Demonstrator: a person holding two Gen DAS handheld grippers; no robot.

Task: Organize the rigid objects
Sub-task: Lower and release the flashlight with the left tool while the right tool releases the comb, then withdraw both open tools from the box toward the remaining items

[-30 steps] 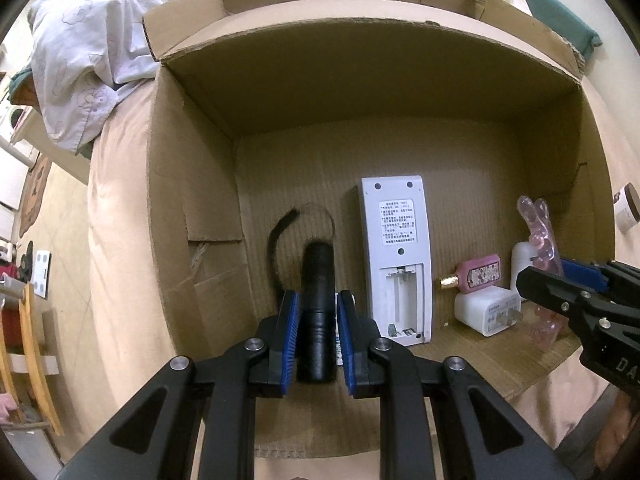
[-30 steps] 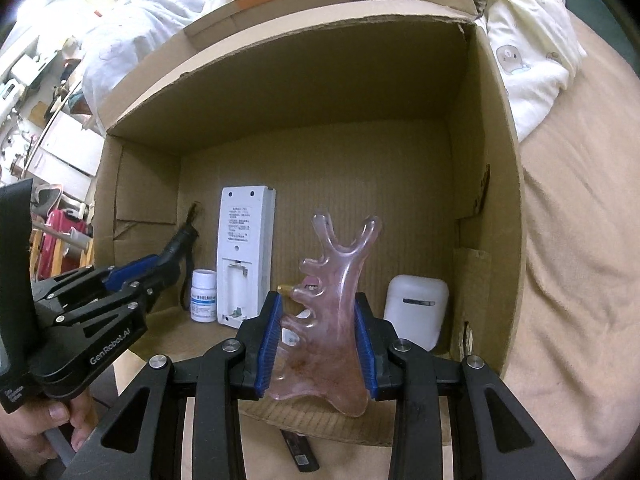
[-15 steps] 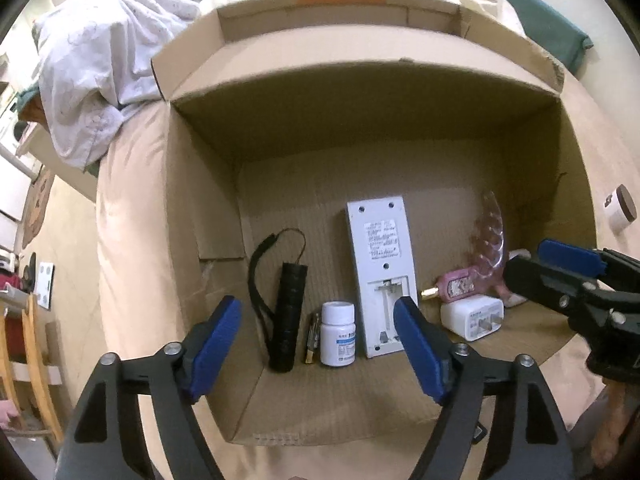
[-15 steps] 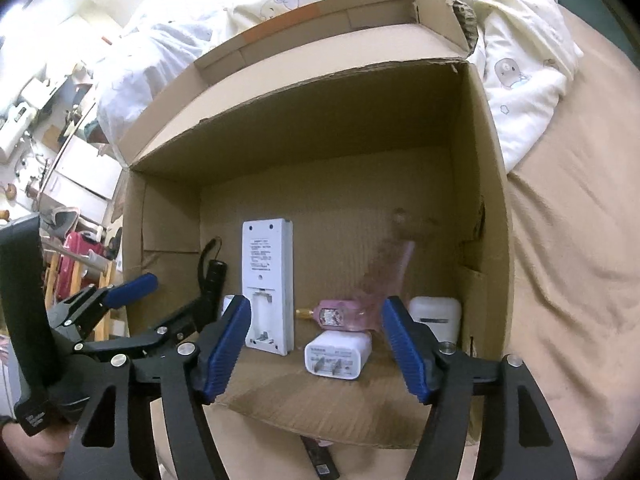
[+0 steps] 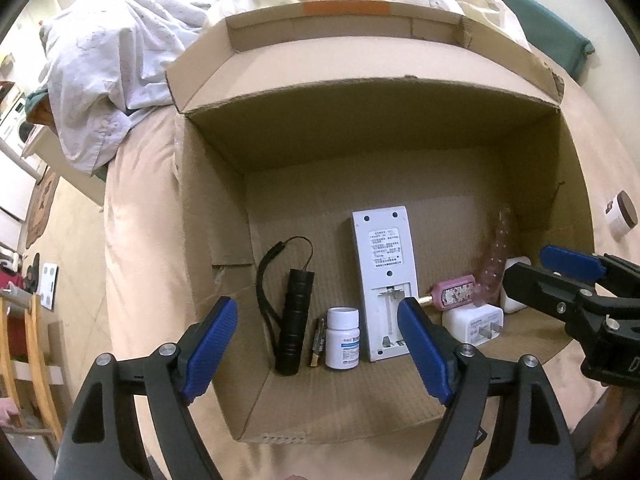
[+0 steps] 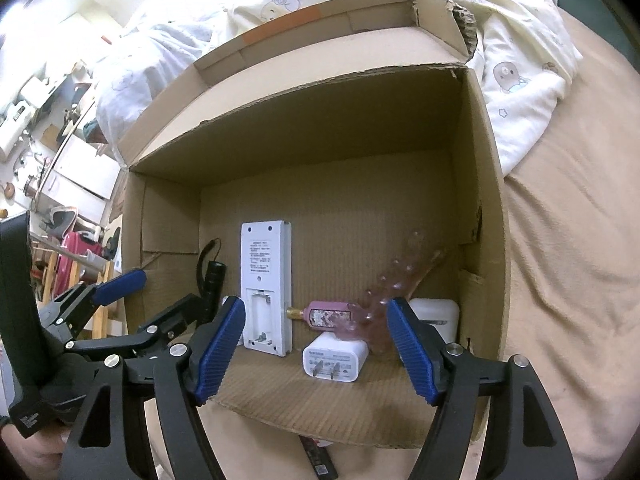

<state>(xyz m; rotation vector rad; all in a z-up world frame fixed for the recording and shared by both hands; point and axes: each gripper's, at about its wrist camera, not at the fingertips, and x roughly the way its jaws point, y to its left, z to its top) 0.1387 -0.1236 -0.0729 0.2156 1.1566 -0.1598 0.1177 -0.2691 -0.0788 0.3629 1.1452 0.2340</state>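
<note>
An open cardboard box (image 5: 360,148) (image 6: 320,128) holds the objects. On its floor at the left lies a black flashlight (image 5: 295,320) (image 6: 214,276), loose below my left gripper (image 5: 316,320), which is open and empty. Beside it are a battery (image 5: 318,342), a white pill bottle (image 5: 343,338) and a white remote (image 5: 384,280) (image 6: 265,280), face down. A translucent pink comb (image 6: 396,284) (image 5: 496,264), blurred, leans over a pink bottle (image 6: 326,314) and a white charger (image 6: 335,356). My right gripper (image 6: 315,312) is opening, with nothing pressed between its pads.
A white earbud case (image 6: 434,314) stands in the box's right corner. The box sits on a beige sheet with quilts (image 5: 132,64) behind it. A small brown-lidded jar (image 5: 620,216) lies to the right. A dark flat object (image 6: 318,460) pokes out under the box's front.
Both grippers went from shut to open and drew back from the box. The flashlight was let go onto the box floor. The pink comb was released and tips toward the right.
</note>
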